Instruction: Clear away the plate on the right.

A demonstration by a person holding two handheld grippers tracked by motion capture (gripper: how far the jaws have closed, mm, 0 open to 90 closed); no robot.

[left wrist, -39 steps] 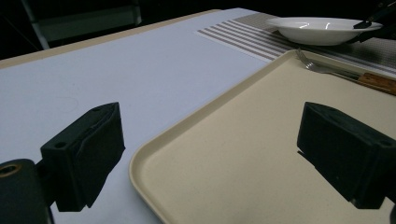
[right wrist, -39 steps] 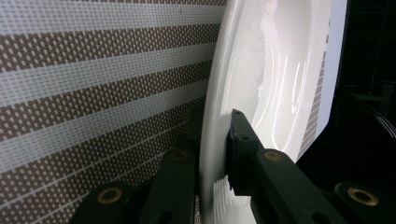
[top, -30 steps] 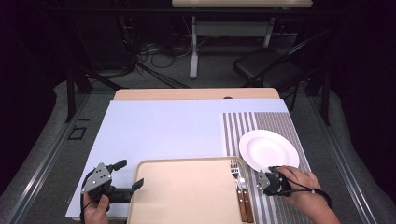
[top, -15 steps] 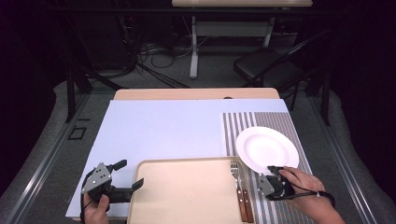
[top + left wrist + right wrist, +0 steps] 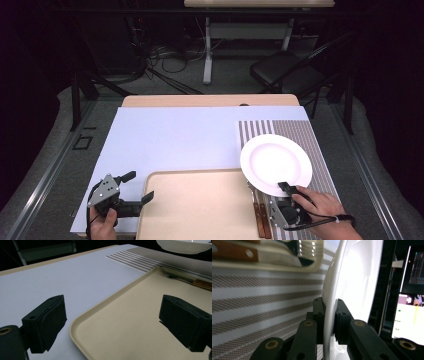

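White china is what the right tool (image 5: 283,188) has hold of: its jaws are clenched on the near rim of the plate (image 5: 275,164), one pad above the lip and one below, as the right gripper view shows (image 5: 329,315). Gripping at the edge keeps the tool off the dish's face and lets the plate be carried level; it hangs just above the striped placemat (image 5: 305,137), its left part reaching toward the beige tray (image 5: 200,210), which looks like its likely destination.

Beside the tray's right edge, a fork (image 5: 251,192) and a wooden-handled knife (image 5: 262,225) lie under the plate's near side; they are the things most in the way if the plate comes down short. The tray's raised lip also has to be cleared.

Over at the tray's left corner, the left tool (image 5: 132,187) hovers with its jaws released and wide apart, grasping nothing, above the pale blue tabletop (image 5: 175,140).
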